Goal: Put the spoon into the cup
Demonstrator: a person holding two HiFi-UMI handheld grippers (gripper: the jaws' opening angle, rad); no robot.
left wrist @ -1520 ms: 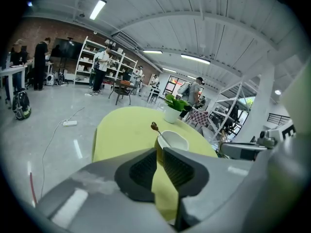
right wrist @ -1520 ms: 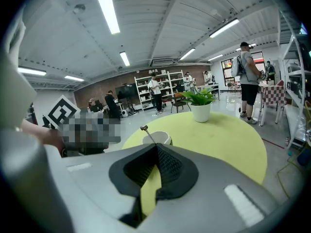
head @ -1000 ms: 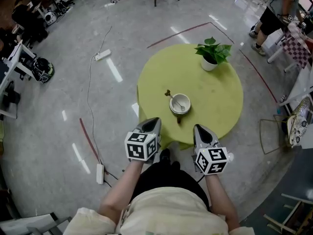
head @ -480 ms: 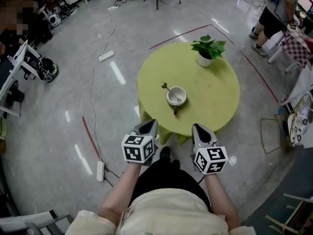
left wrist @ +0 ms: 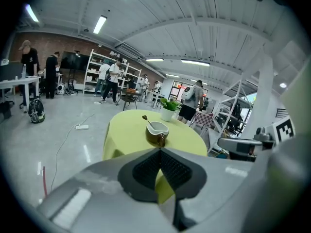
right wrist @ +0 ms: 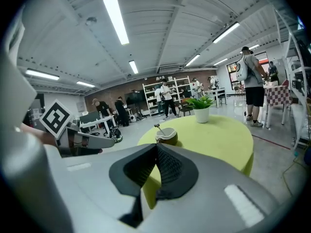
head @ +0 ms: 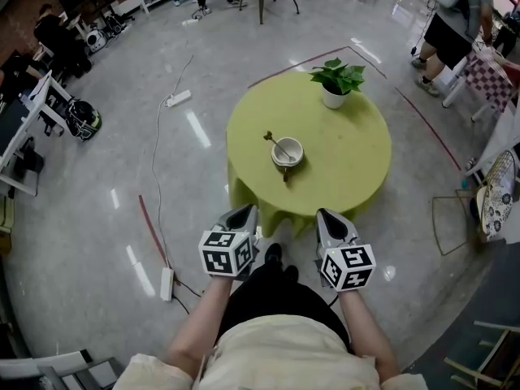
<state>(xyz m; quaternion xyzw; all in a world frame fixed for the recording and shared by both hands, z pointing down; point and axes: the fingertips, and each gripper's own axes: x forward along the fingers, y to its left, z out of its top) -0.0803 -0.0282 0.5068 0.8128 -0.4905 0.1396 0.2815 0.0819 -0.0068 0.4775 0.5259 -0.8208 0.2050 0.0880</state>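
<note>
Currently your left fingers are pressed fully together with nothing between them. Your right fingers are the same: closed, empty. Both sit lower centre in the head view, short of the counter edge and well apart from the cup. The cup stands mid-counter, near frame centre. The spoon rests in the cup, handle sticking out toward upper left.
</note>
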